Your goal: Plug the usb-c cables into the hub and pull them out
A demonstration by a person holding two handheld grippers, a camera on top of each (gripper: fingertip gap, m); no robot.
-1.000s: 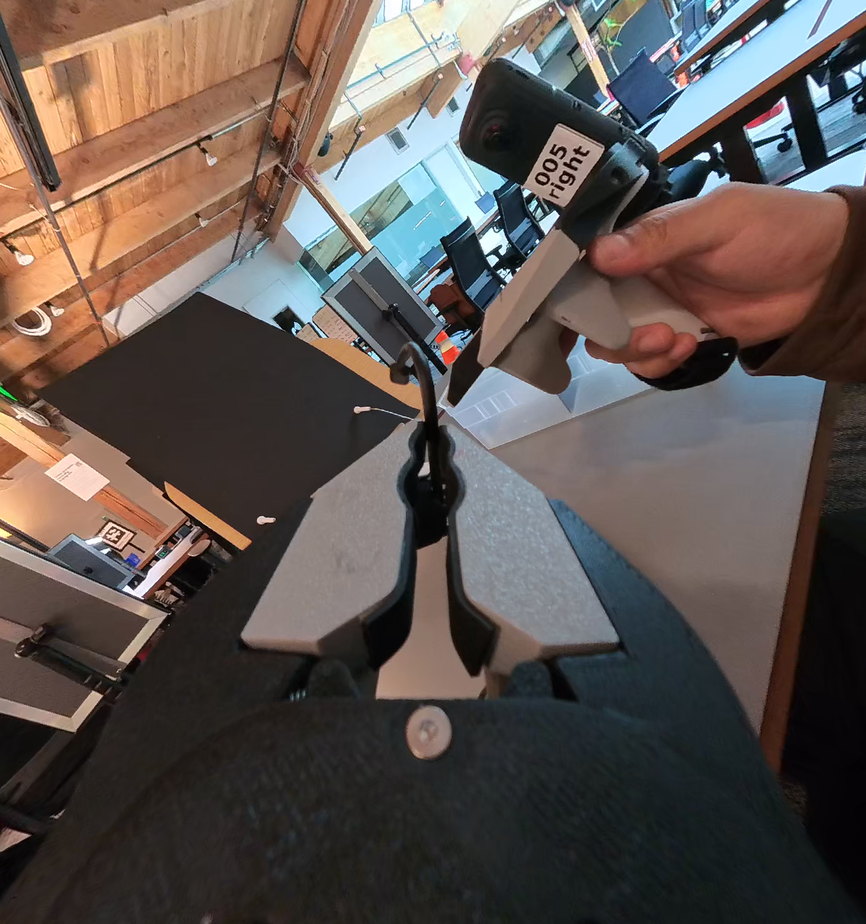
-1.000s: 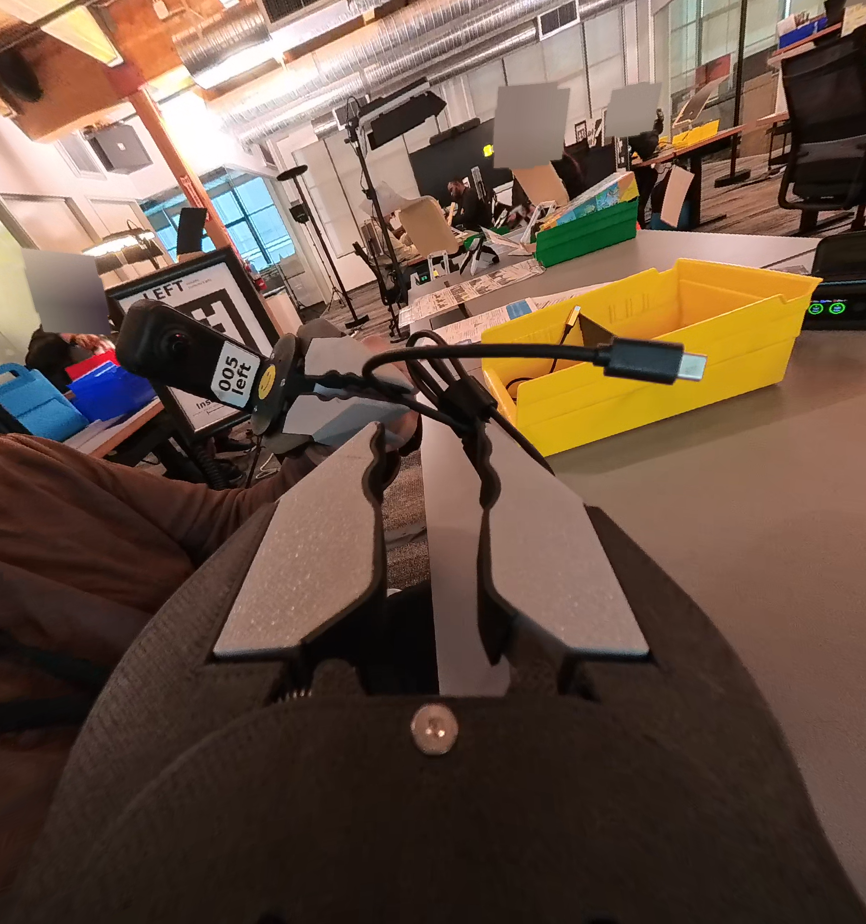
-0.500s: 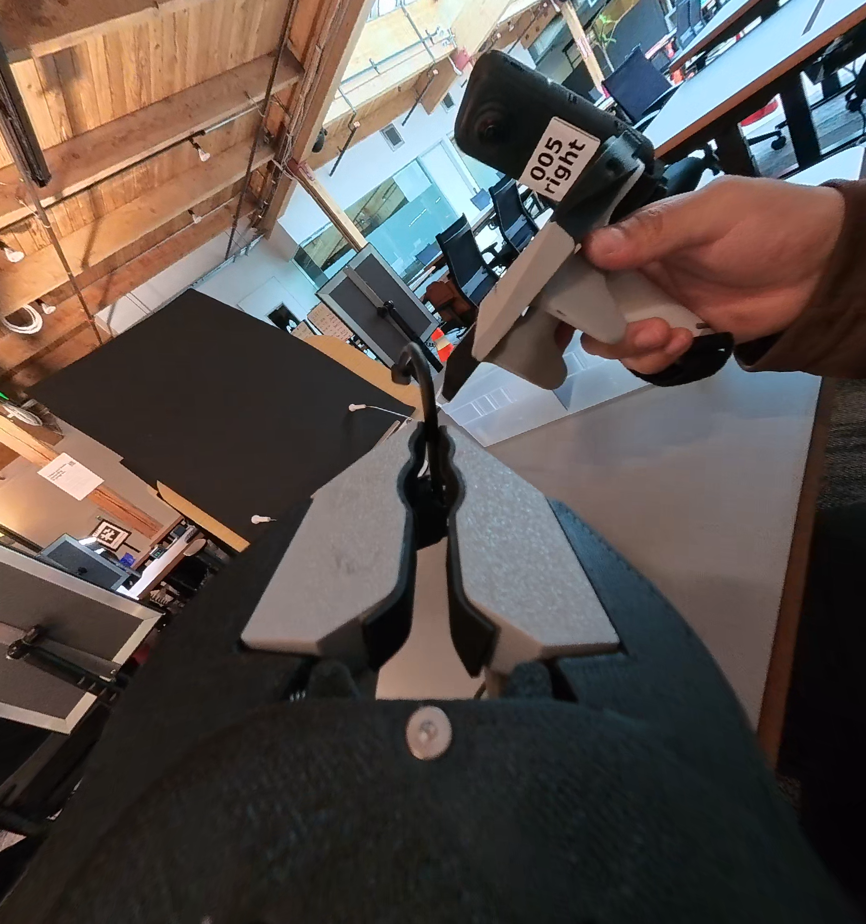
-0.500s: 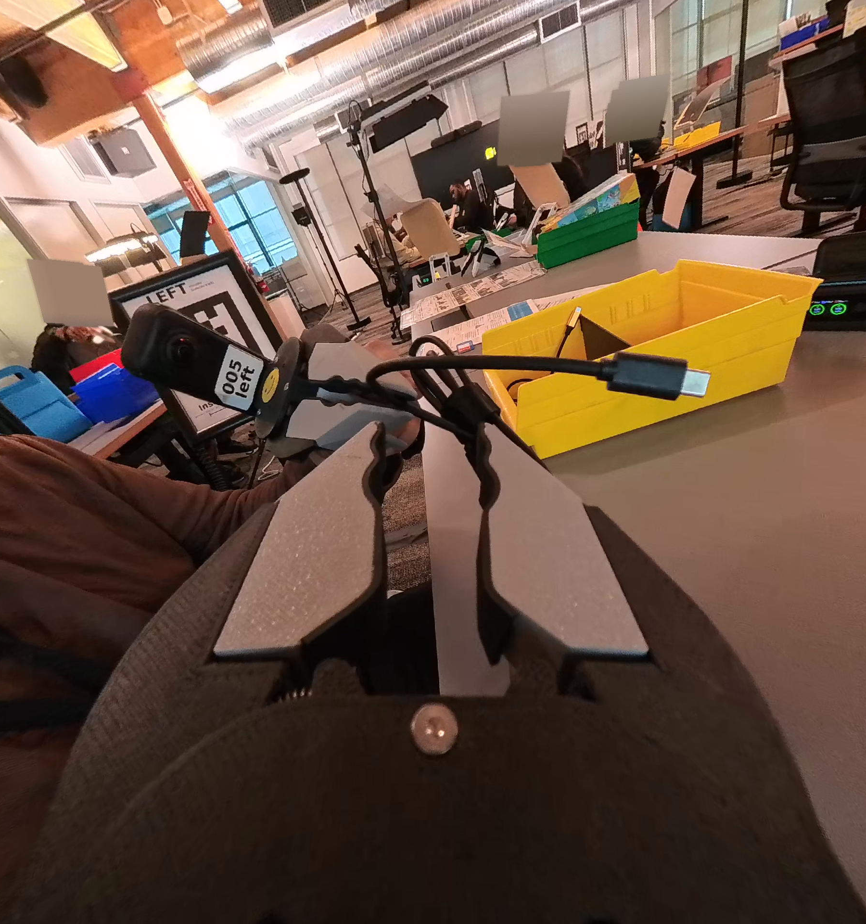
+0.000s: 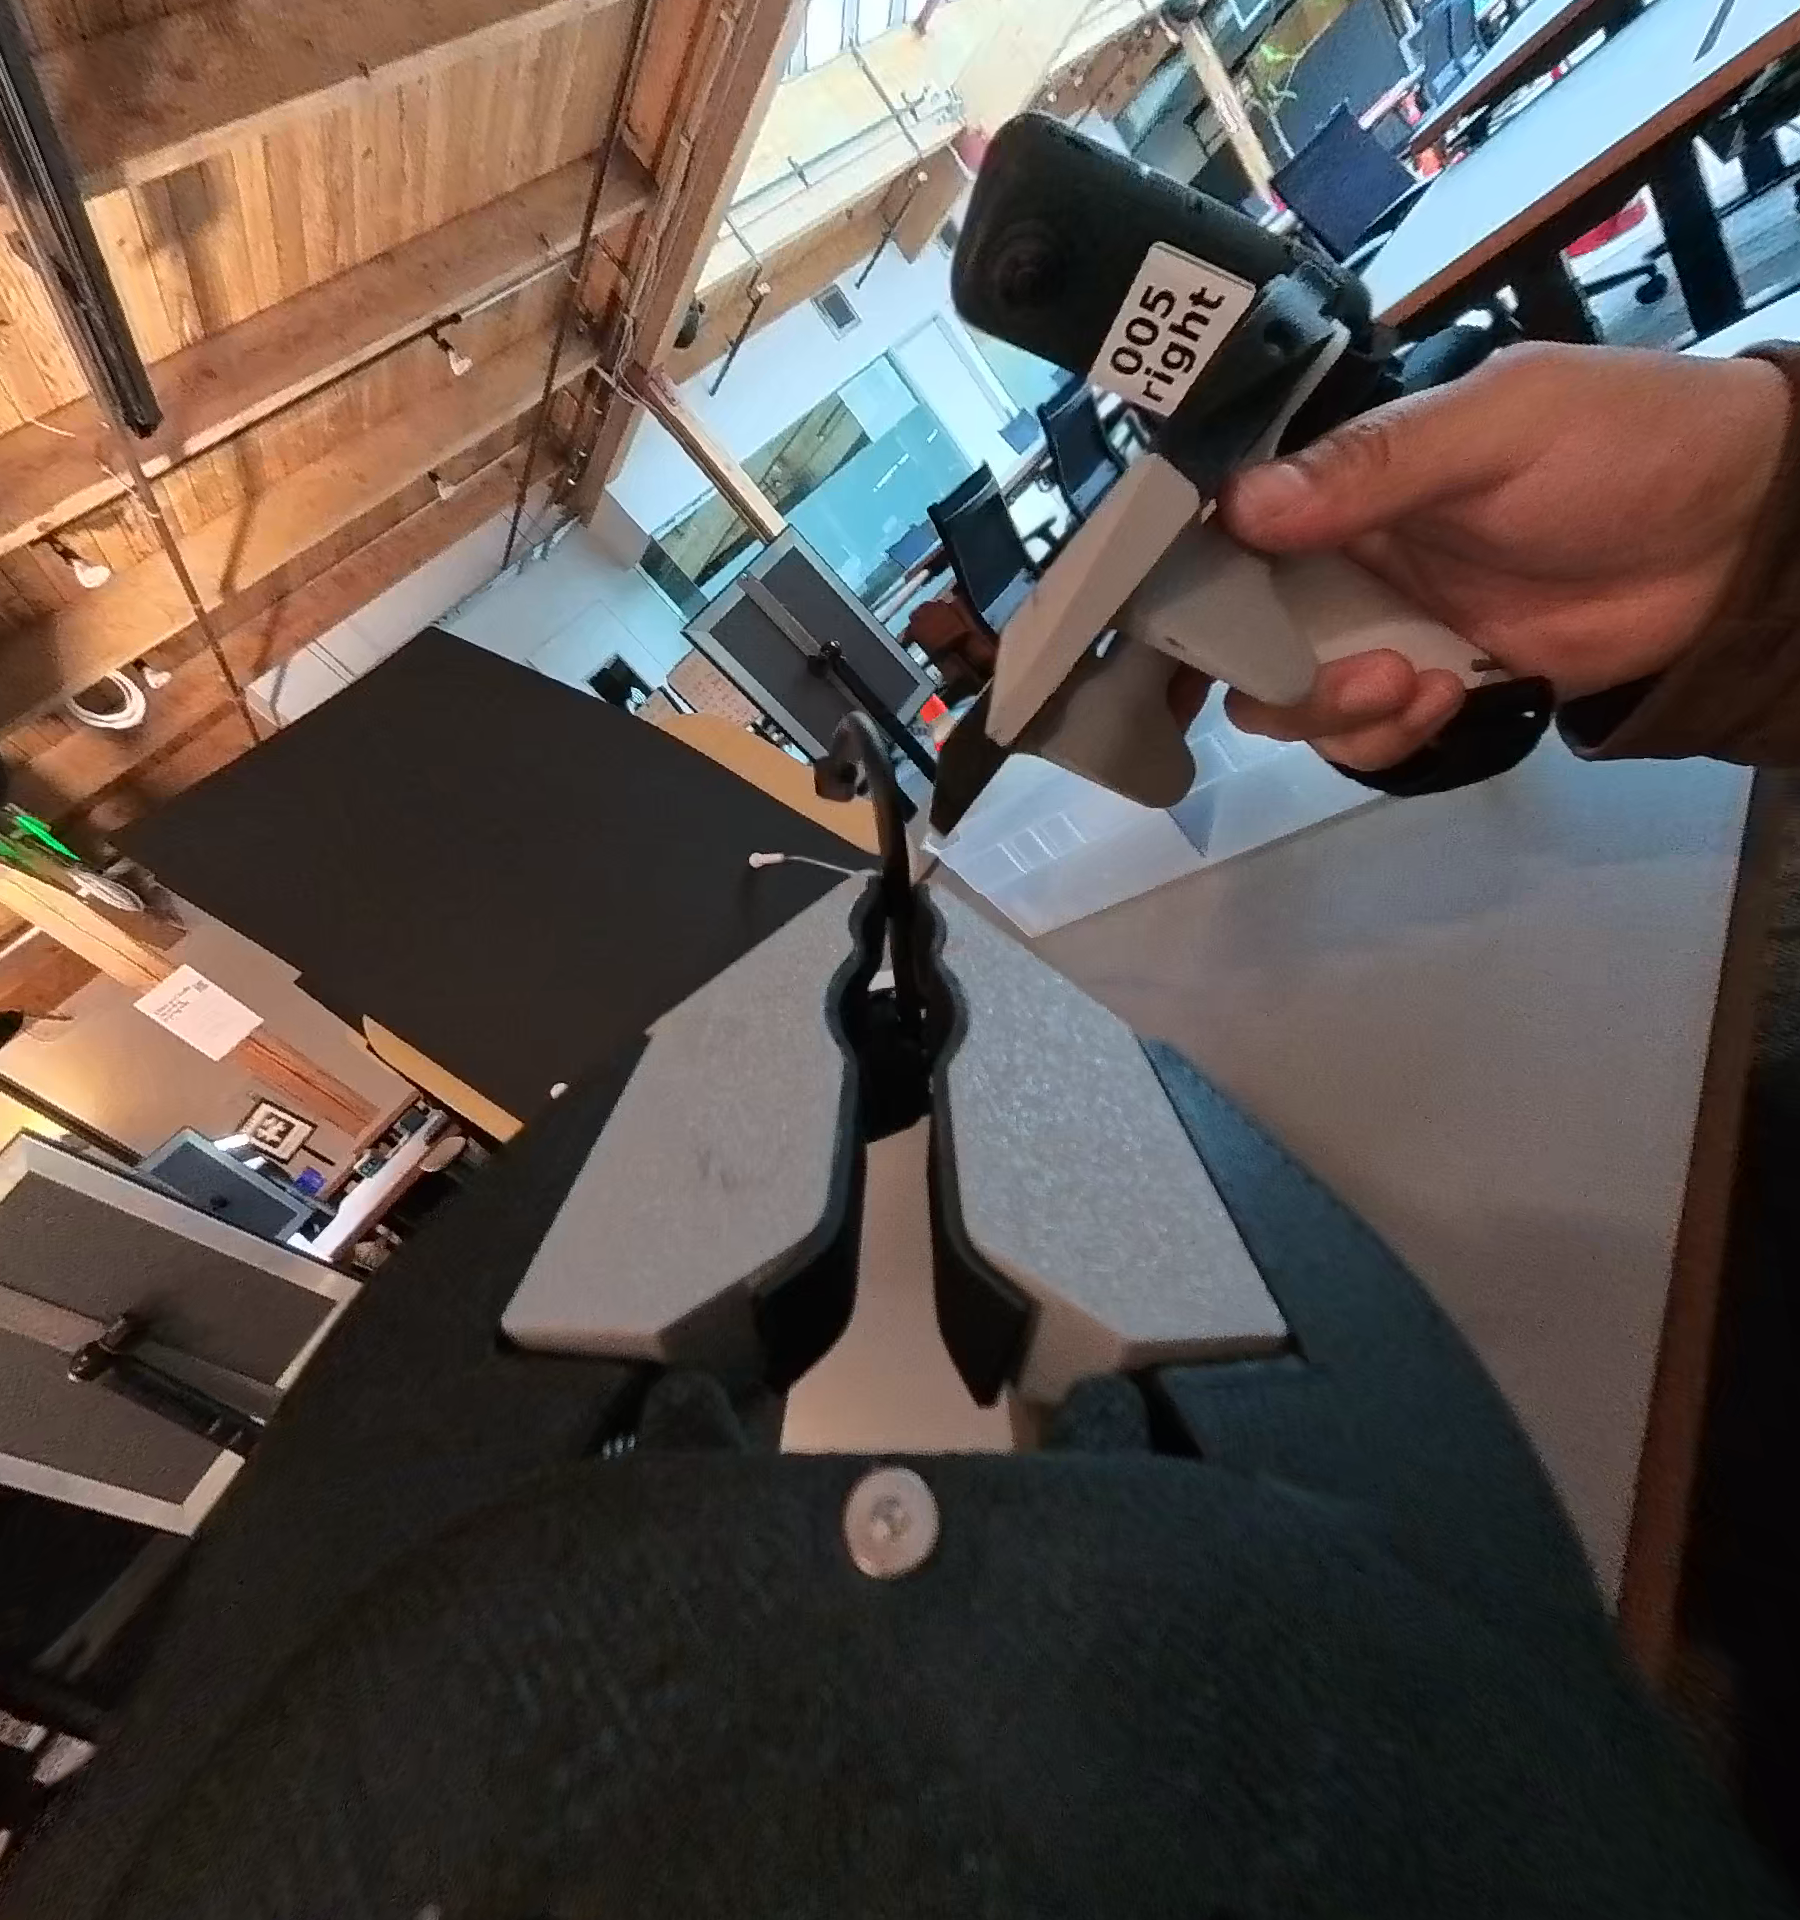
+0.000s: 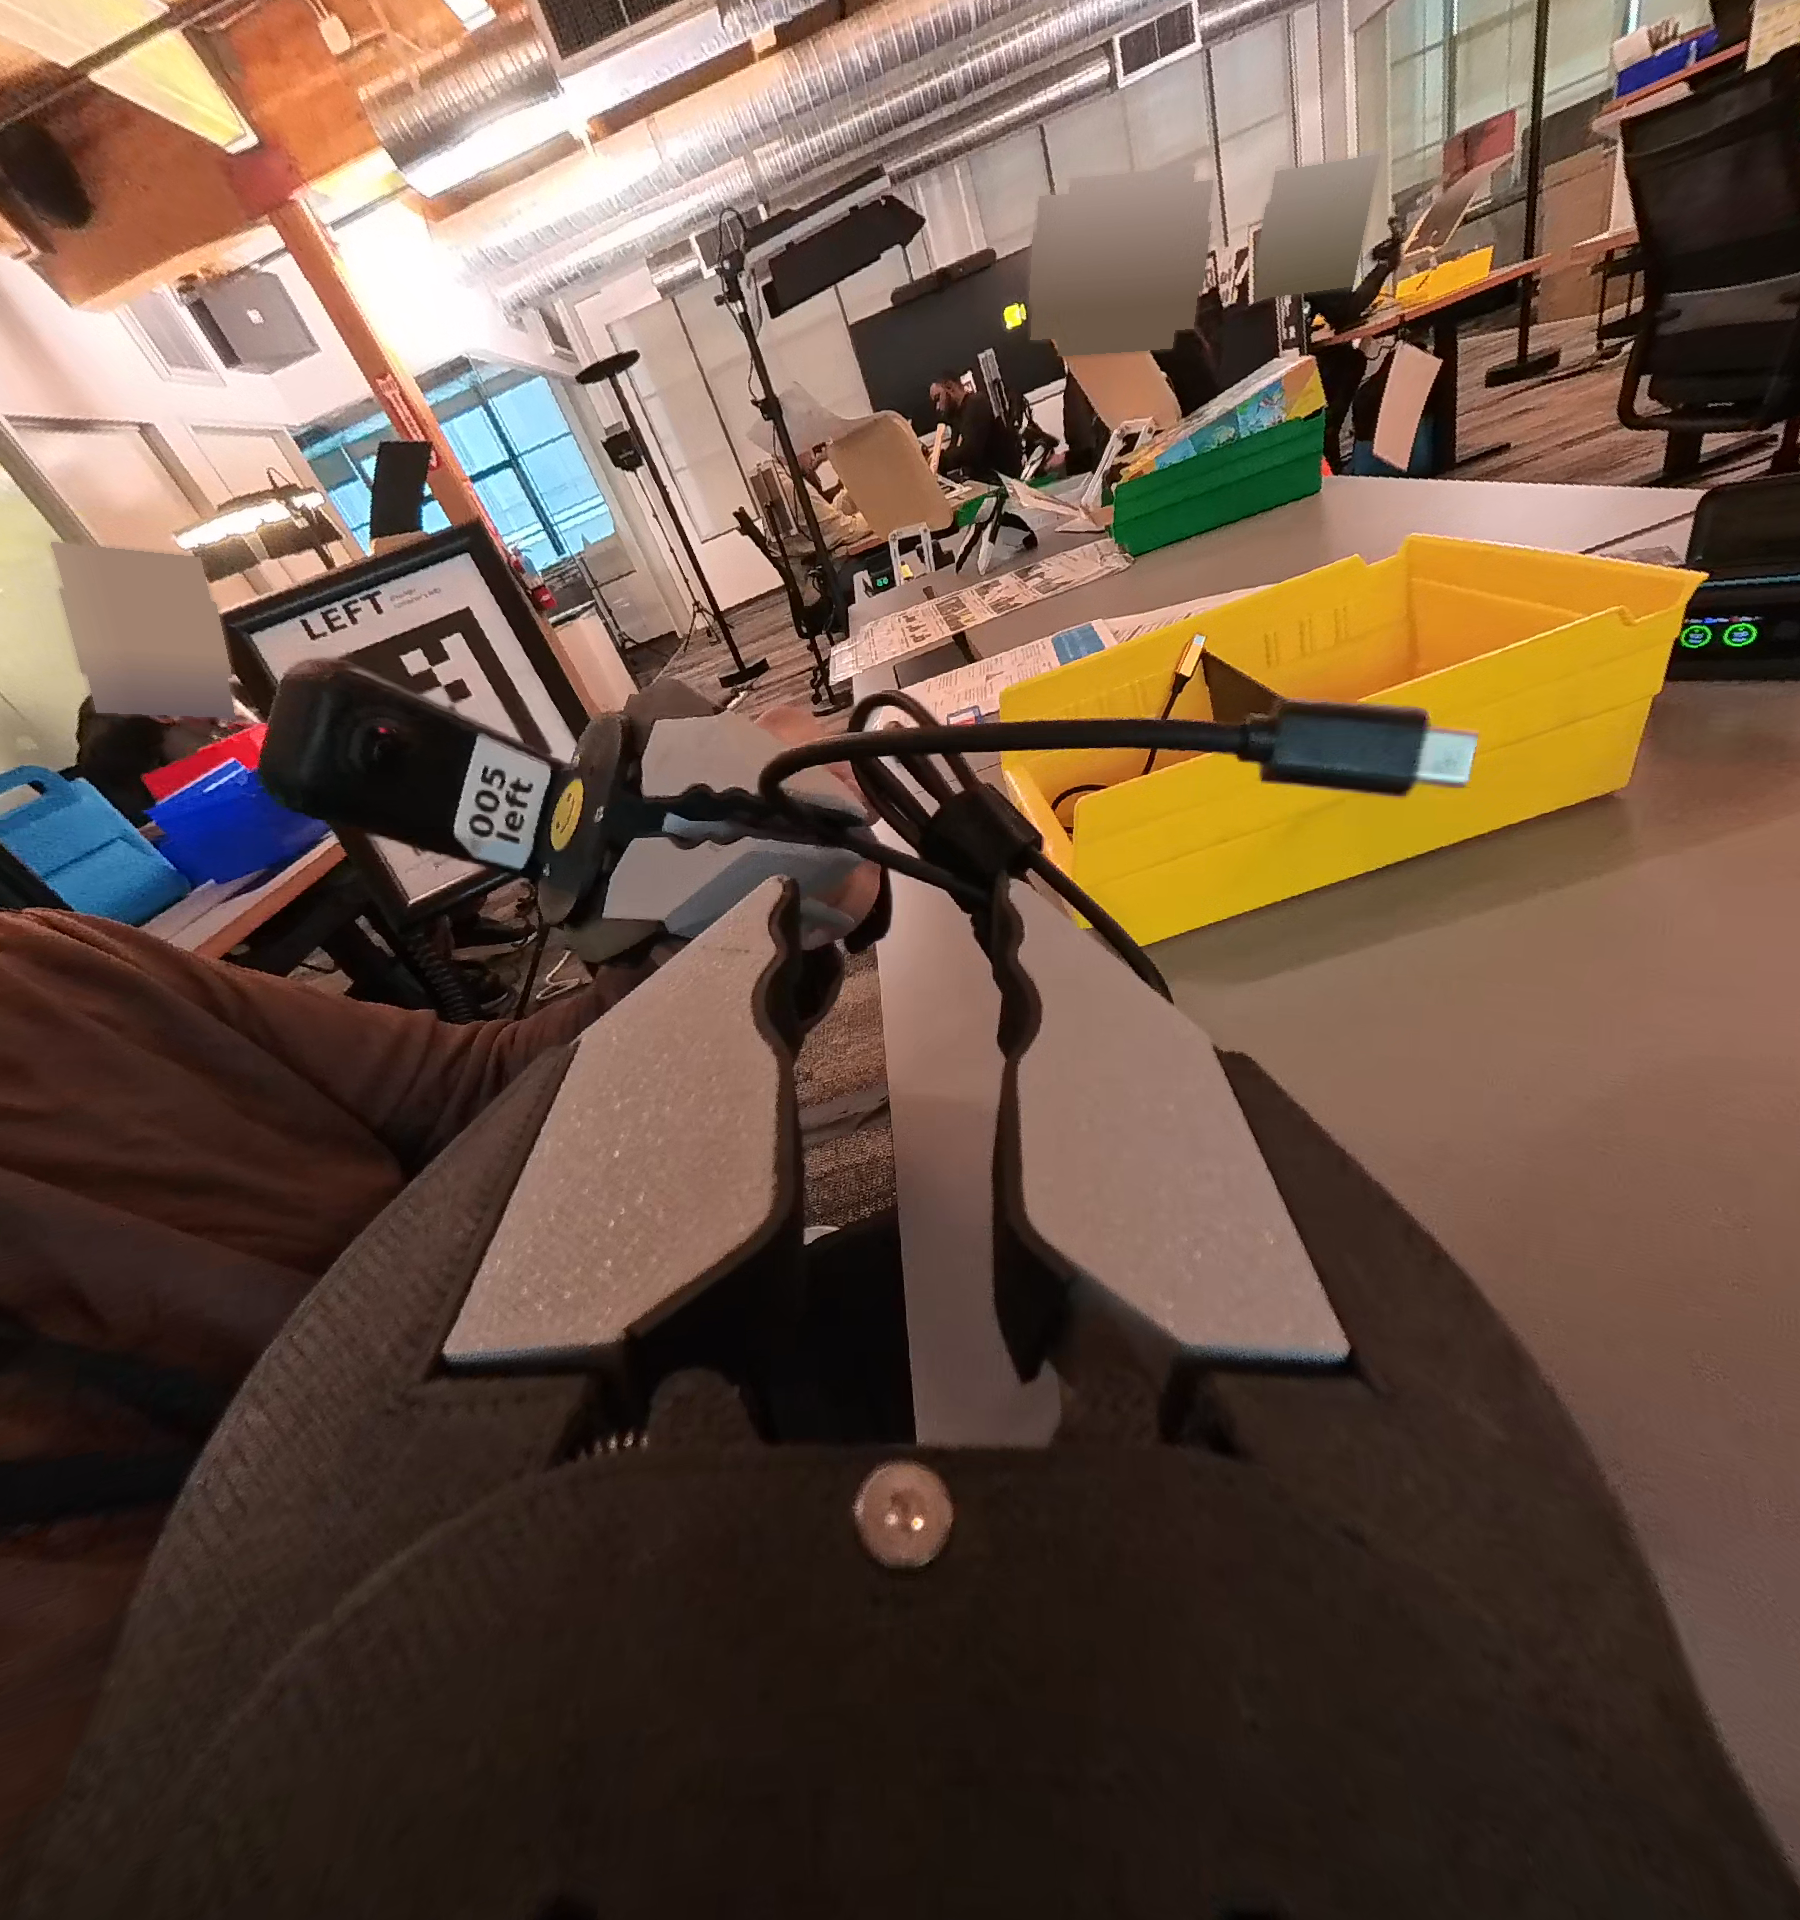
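Right gripper [image 5: 953,800] edged nearer, left gripper [image 5: 891,914] clamping cable [image 6: 1031,740]

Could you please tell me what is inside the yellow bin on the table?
Inside the yellow bin, a thin cable with a gold-coloured plug and a dark divider show; its near wall hides the floor.

Left tool [image 5: 894,914] pinched on thin black cable [image 5: 891,831], which rises past fingertips and hooks over. Right tool [image 5: 953,790] just beyond, gripped by hand [image 5: 1530,530]. Grey tabletop [image 5: 1395,1091] underneath.
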